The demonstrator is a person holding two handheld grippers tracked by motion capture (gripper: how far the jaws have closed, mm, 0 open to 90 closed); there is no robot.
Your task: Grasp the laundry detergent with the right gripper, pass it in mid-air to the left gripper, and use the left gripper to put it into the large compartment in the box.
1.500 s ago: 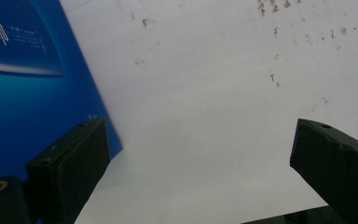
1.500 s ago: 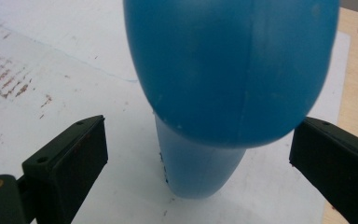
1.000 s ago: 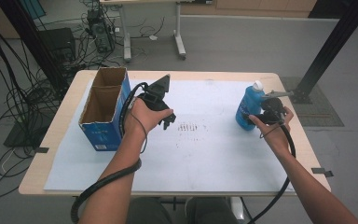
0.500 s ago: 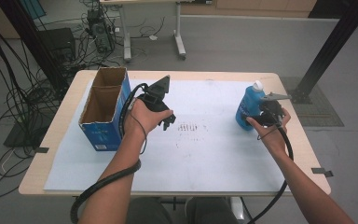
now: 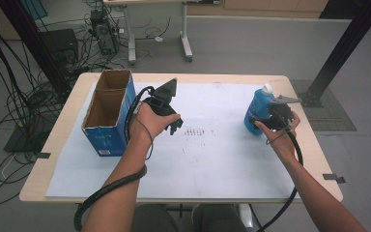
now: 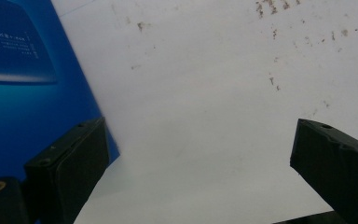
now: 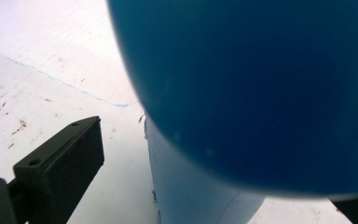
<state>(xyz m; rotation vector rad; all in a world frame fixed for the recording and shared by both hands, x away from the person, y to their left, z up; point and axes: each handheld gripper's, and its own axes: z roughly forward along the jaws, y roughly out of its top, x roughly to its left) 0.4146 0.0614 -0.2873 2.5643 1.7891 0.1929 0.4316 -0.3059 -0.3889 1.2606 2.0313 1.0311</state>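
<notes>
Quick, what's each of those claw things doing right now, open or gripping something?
Left gripper: open, holding nothing, beside the blue box.
Right gripper: open around the blue bottle, not yet clamped.

Your surface (image 5: pixel 299 133): light wood, carrying a white sheet (image 5: pixel 212 154) speckled with small dark marks. On the sheet: open blue carton (image 5: pixel 107 121) at your left, blue bottle (image 5: pixel 257 110) at your right.

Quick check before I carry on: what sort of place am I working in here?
Most likely a lab or workshop set up for recording, not a home. A wooden table covered by a white sheet stands on a grey floor, with bundles of black cables and electronics behind it, and a black metal frame post.
</notes>
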